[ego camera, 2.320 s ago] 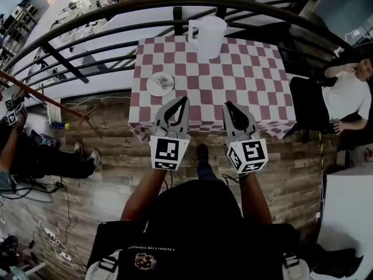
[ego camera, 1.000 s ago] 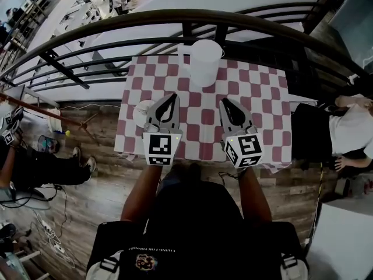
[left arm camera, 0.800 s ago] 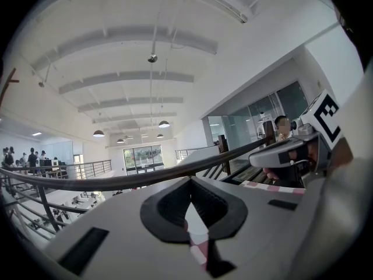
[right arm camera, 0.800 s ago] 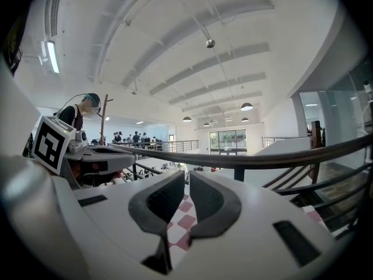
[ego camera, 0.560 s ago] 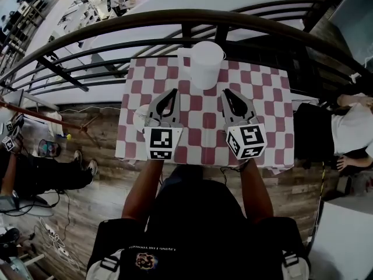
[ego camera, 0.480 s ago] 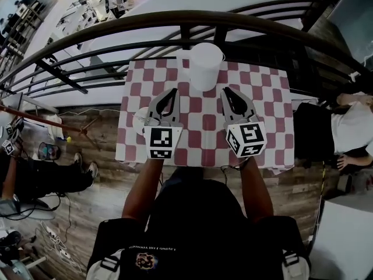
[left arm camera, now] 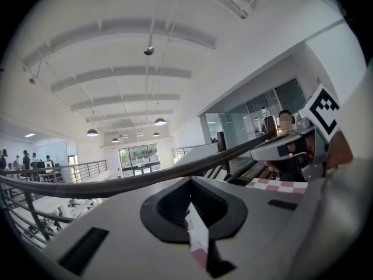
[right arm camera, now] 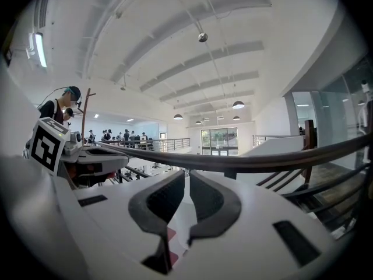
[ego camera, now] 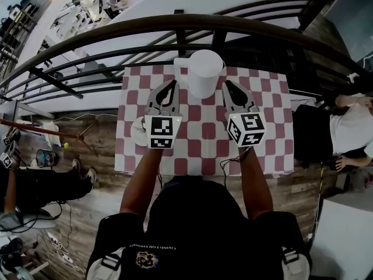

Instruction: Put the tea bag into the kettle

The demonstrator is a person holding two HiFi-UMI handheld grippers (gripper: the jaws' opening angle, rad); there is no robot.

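Left gripper (ego camera: 173, 83): jaws together, empty.
Right gripper (ego camera: 227, 84): jaws together, empty.
Kettle (ego camera: 204, 72): 12 o'clock on desk (ego camera: 274, 127), between both.
Tea bag: I cannot spot it; saucer (ego camera: 136, 134) at 9 o'clock, half-hidden.
Risk: I judge a blind reach could knock the saucer off the edge.

Dead ahead at twelve o'clock I see a square table under a red-and-white checked cloth (ego camera: 204, 139), with a small white round dish (ego camera: 136, 134) at its nine o'clock edge. A dark curved metal railing (ego camera: 175, 23) arcs behind it from ten to two. Brown wood-plank flooring (ego camera: 87, 174) lies below. A seated person in a white shirt (ego camera: 349, 127) is at three o'clock, and another in dark clothes (ego camera: 29, 179) at eight. Round pendant ceiling lamps (right arm camera: 238, 105) hang in the hall beyond.
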